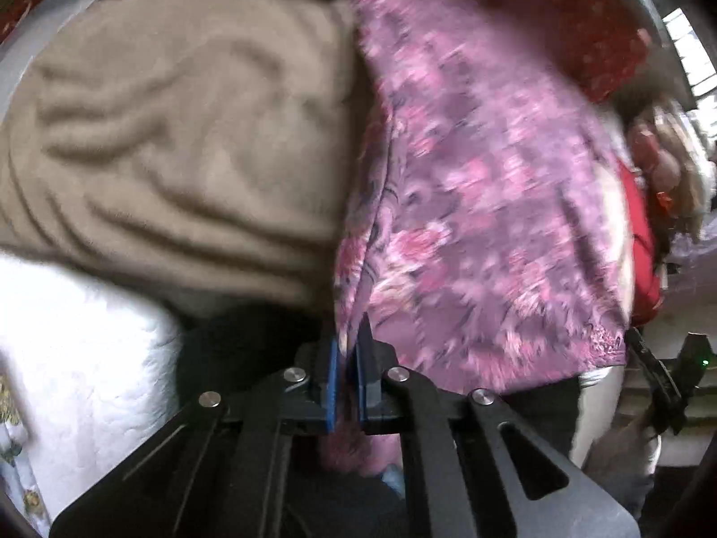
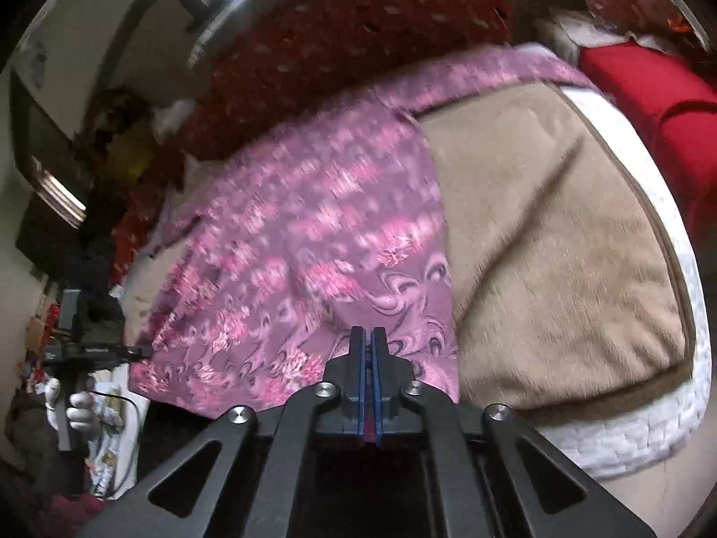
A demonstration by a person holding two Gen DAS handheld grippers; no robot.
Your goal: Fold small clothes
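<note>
Gripping the pink floral cloth (image 1: 484, 188) by its lower edge, the left gripper (image 1: 348, 349) is seen with its blue-padded fingers (image 1: 332, 376) pinched together on a fold of the fabric, which rises from between them and spreads toward one and two o'clock. A tan fleece blanket (image 1: 179, 134) is spread at ten o'clock in the left wrist view, with a white quilted bed cover (image 1: 89, 358) showing below it at eight o'clock. Much of the picture is smeared by blur.

From the right wrist view, the right gripper (image 2: 368, 336) is shown with its fingers (image 2: 356, 358) pressed nearly flat against each other, a thin strip of the pink floral cloth (image 2: 313, 233) clamped between the pads. The cloth is stretched from here toward nine o'clock, where its far corner is held by the left gripper (image 2: 143, 350) in a white-gloved hand (image 2: 80, 408). The tan fleece blanket (image 2: 560, 246) is laid out at three o'clock, edged by the white quilted bed cover (image 2: 627, 439). A dark red dotted fabric (image 2: 358, 36) is seen at twelve o'clock, behind the cloth
</note>
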